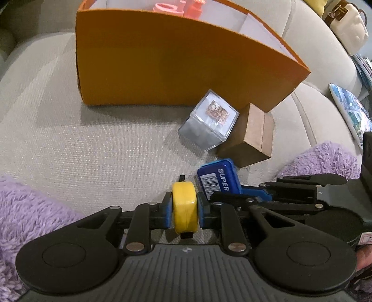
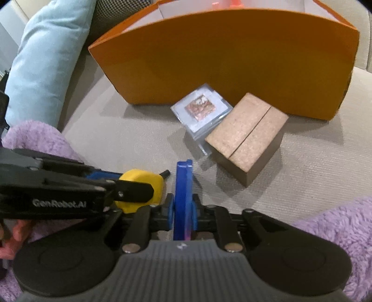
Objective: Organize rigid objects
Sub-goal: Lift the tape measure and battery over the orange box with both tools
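My left gripper (image 1: 184, 209) is shut on a yellow tape measure (image 1: 184, 206), its blue pads pressing both flat sides. My right gripper (image 2: 182, 211) is shut on a flat blue case (image 2: 183, 197) held on edge; the left wrist view shows that blue case (image 1: 218, 180) with a barcode and the word SUPER. The two grippers sit side by side low over the beige sofa cushion (image 1: 81, 139). Ahead stands an open orange box (image 1: 176, 69), also the orange box (image 2: 232, 60). A clear plastic cube (image 1: 209, 120) and a brown cardboard box (image 1: 251, 137) lie in front of it.
Pink-red items (image 1: 176, 8) sit inside the orange box. Purple fuzzy sleeves (image 1: 28, 220) flank both grippers. A light blue cushion (image 2: 46, 58) lies at left in the right wrist view. A patterned pillow (image 1: 351, 111) and a cream bag (image 1: 346, 25) are at the right.
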